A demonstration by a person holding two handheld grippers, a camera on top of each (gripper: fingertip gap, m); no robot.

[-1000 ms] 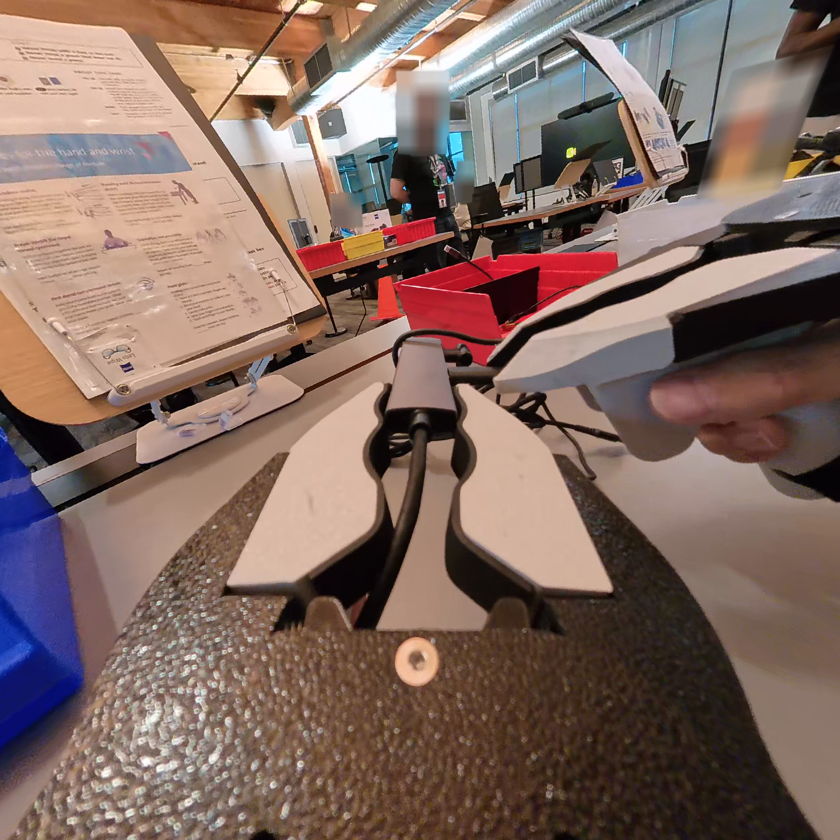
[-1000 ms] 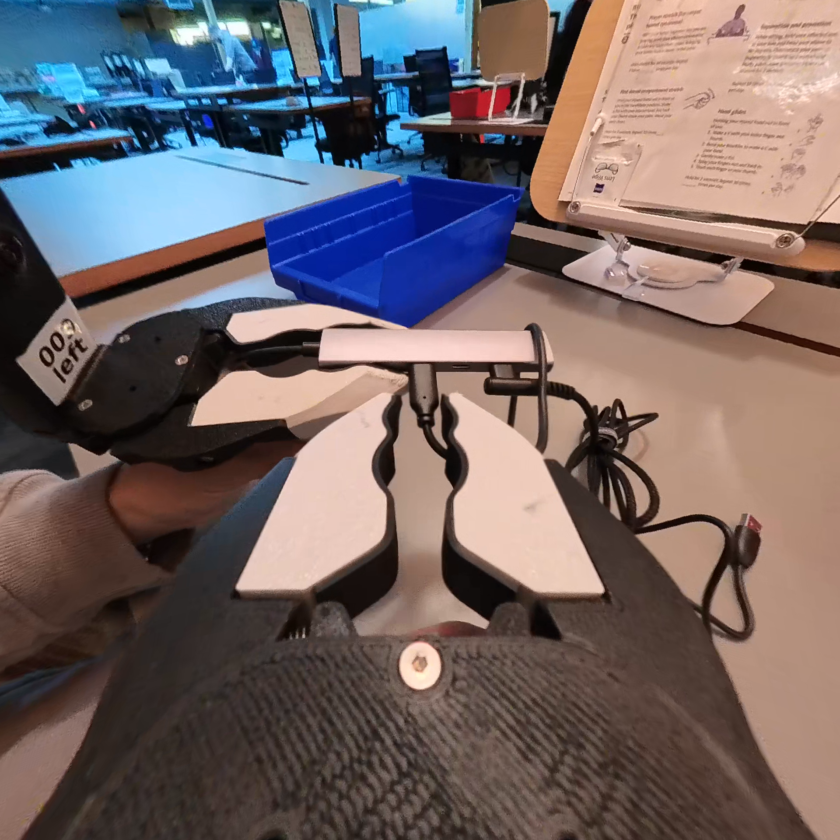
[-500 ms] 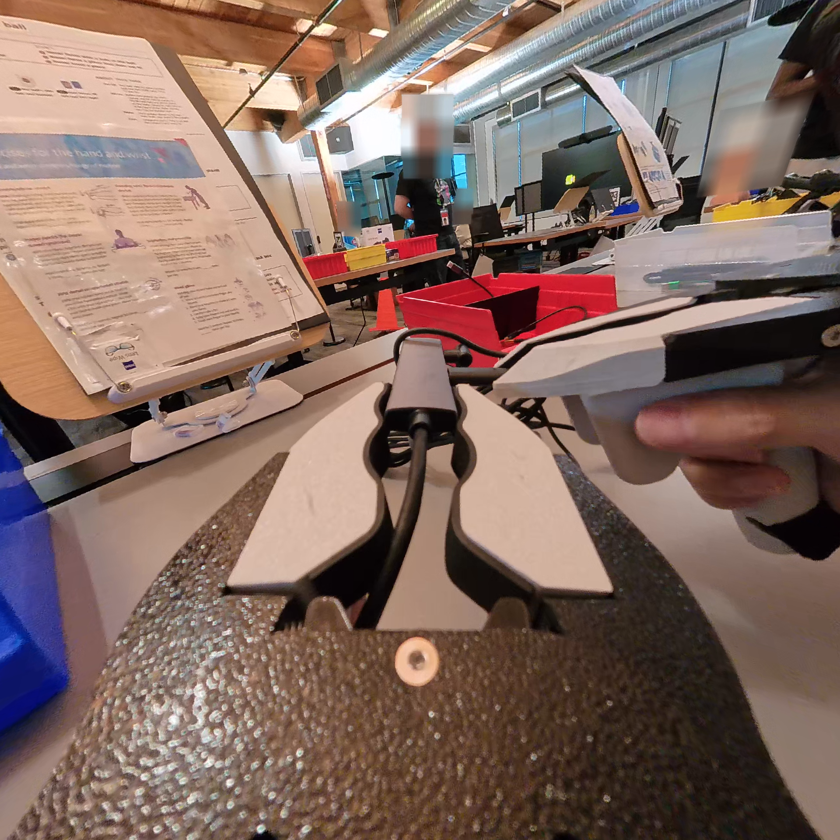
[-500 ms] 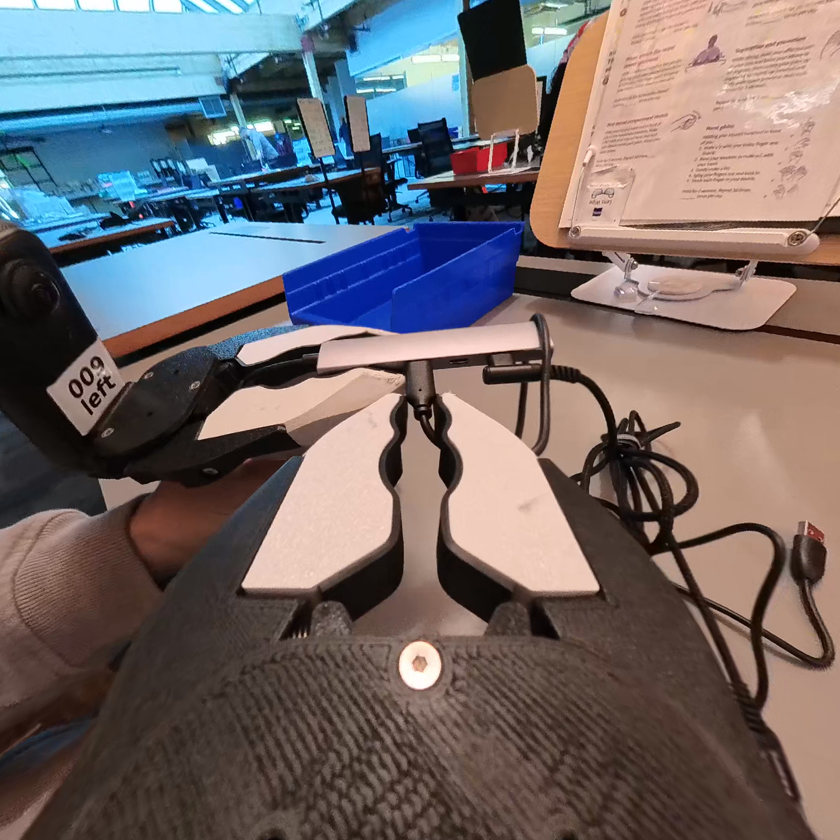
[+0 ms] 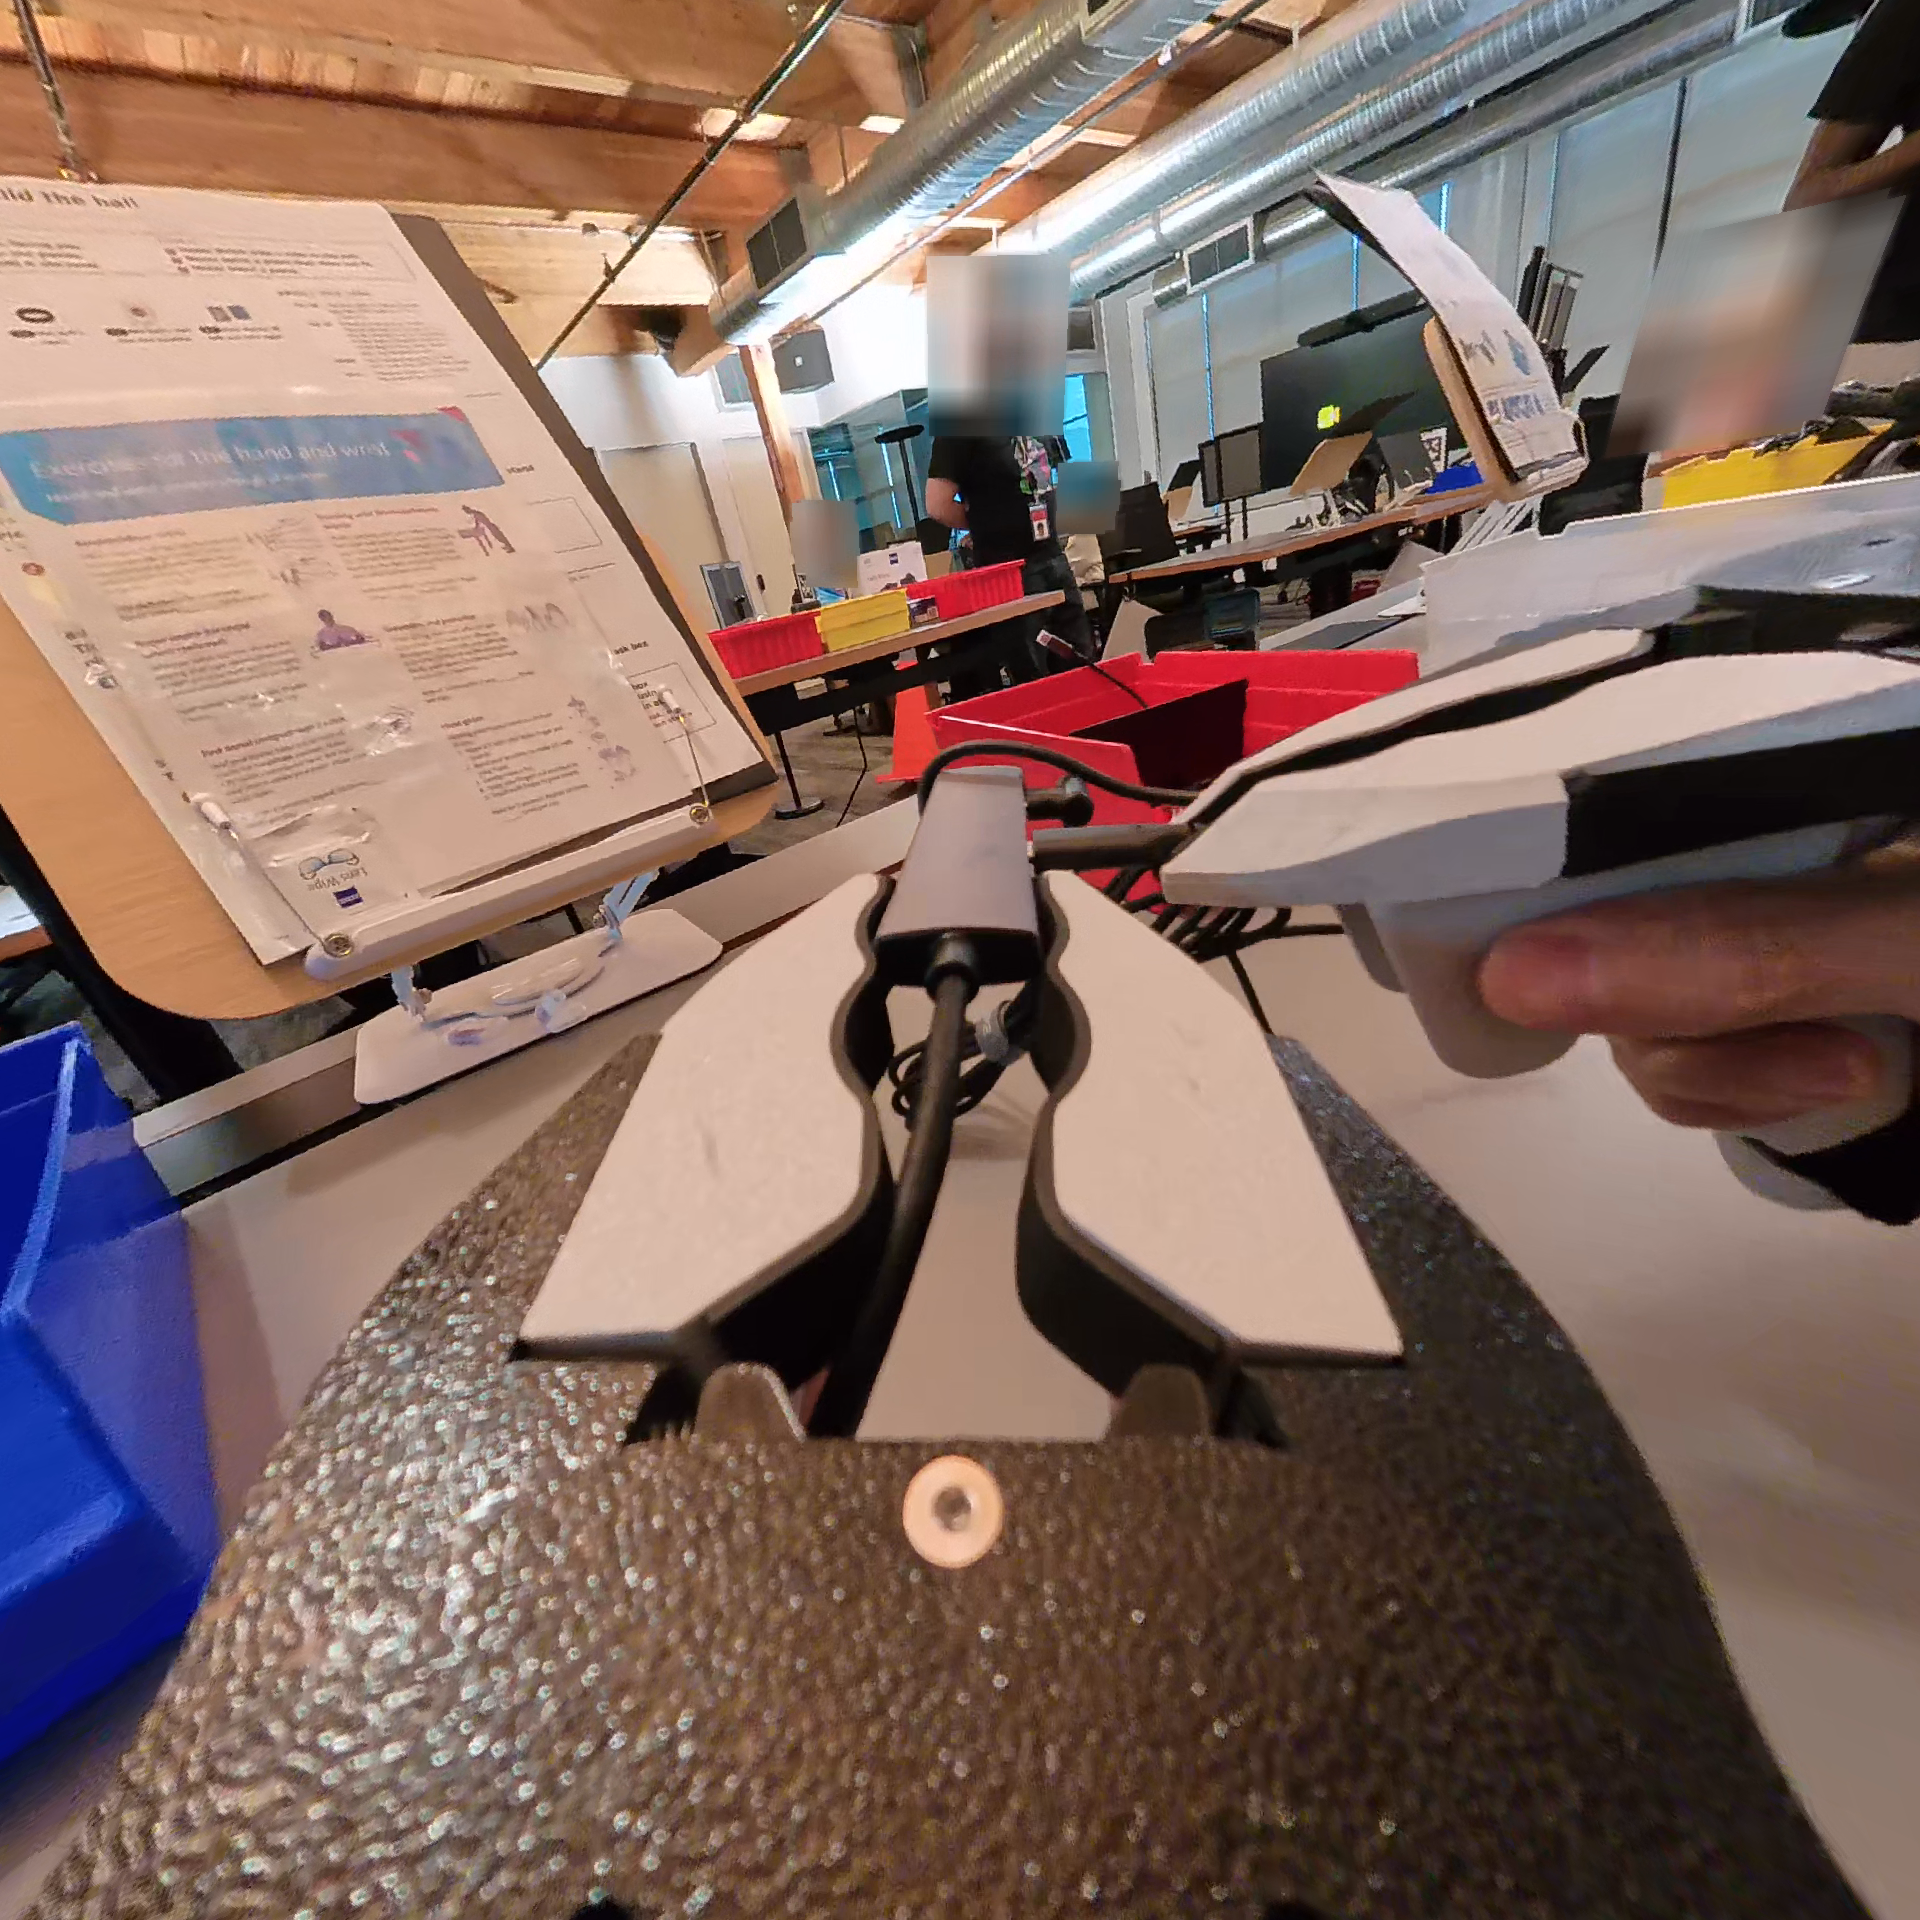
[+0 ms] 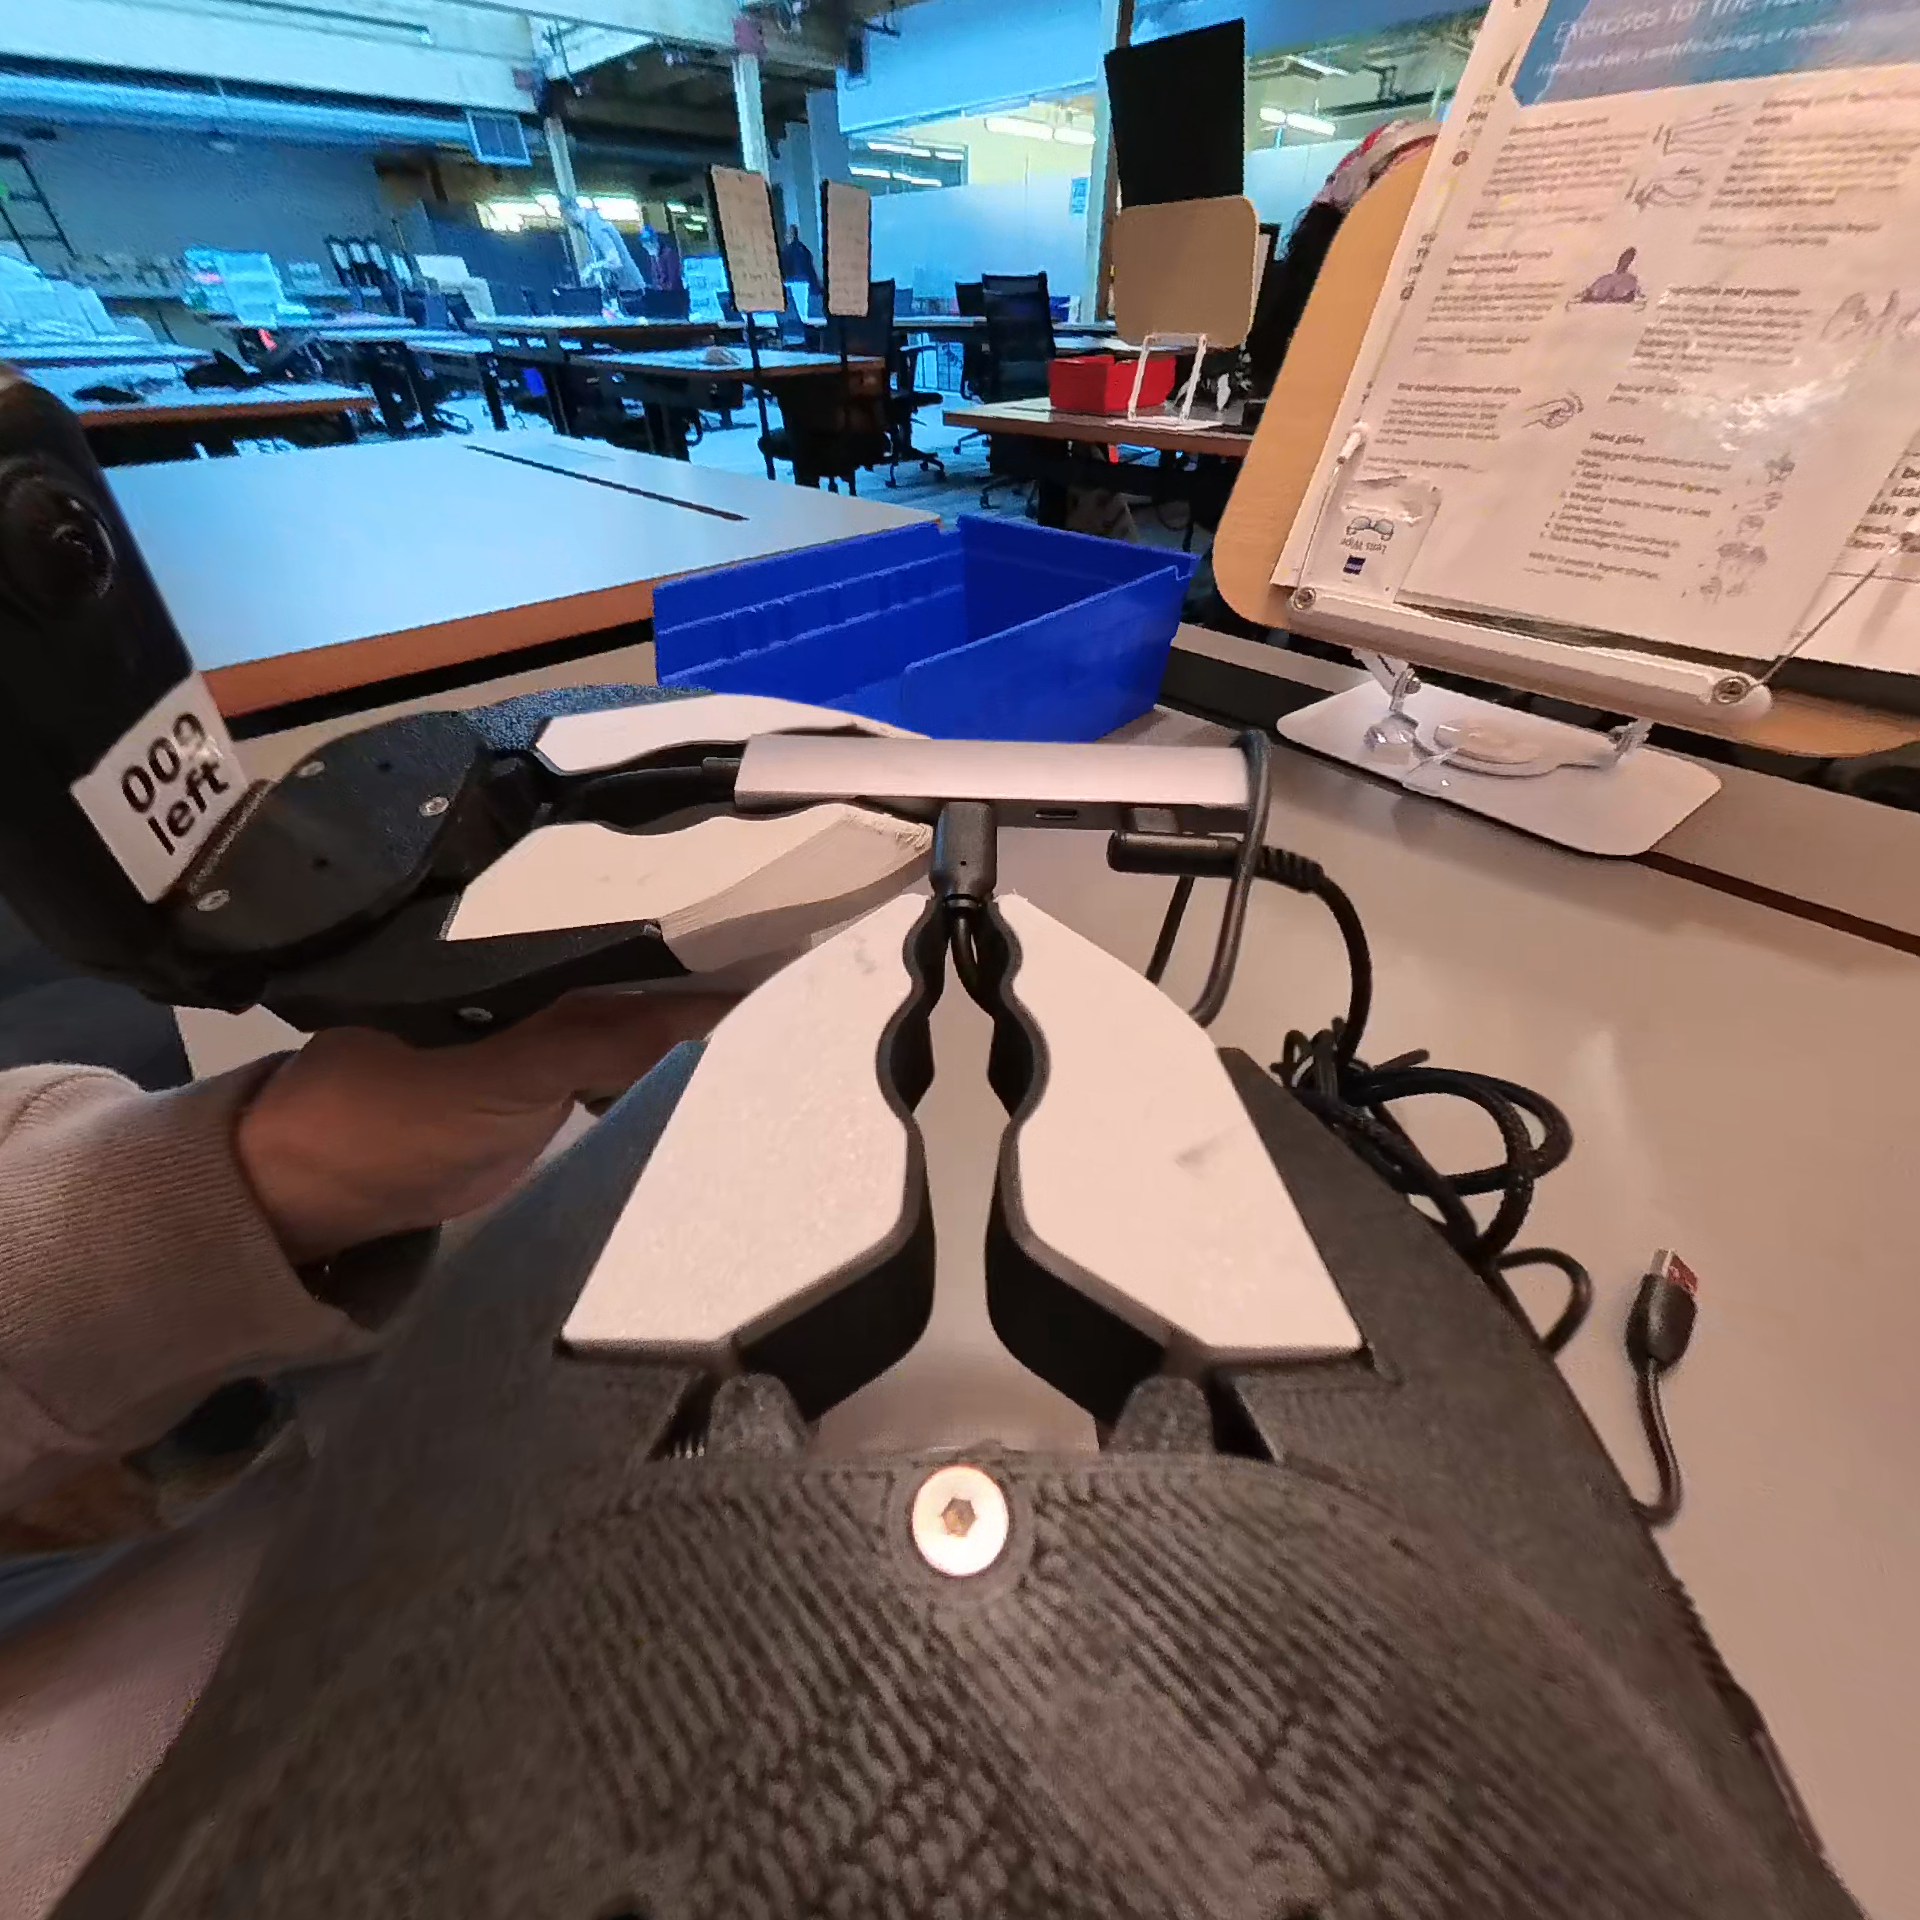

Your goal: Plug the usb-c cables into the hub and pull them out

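Note:
My left gripper (image 5: pixel 961 920) is shut on the near end of the grey hub (image 5: pixel 971 847) and holds it level above the table; the hub's own black lead runs back between the fingers. In the right wrist view the hub (image 6: pixel 987 774) lies crosswise, held by the left gripper (image 6: pixel 821 790). My right gripper (image 6: pixel 961 909) is shut on a black USB-C cable just behind its plug (image 6: pixel 964 842), which sits in the hub's side. A second plug (image 6: pixel 1174 850) sits in the hub further right. The right gripper (image 5: pixel 1195 862) reaches in from the right in the left wrist view.
A tangle of black cable (image 6: pixel 1403 1122) and a loose USB-A plug (image 6: pixel 1668 1299) lie on the table to the right. A blue bin (image 6: pixel 935 634) and a document stand (image 6: pixel 1507 769) stand behind. A red bin (image 5: pixel 1174 707) is beyond the hub. A person stands far off. Only a small space, under 4 cm, lies between the two pairs of fingers.
Both grippers have lifted slightly with the hub. The USB-C plug now shows further ahead of my right fingertips, which grip the cable behind it.

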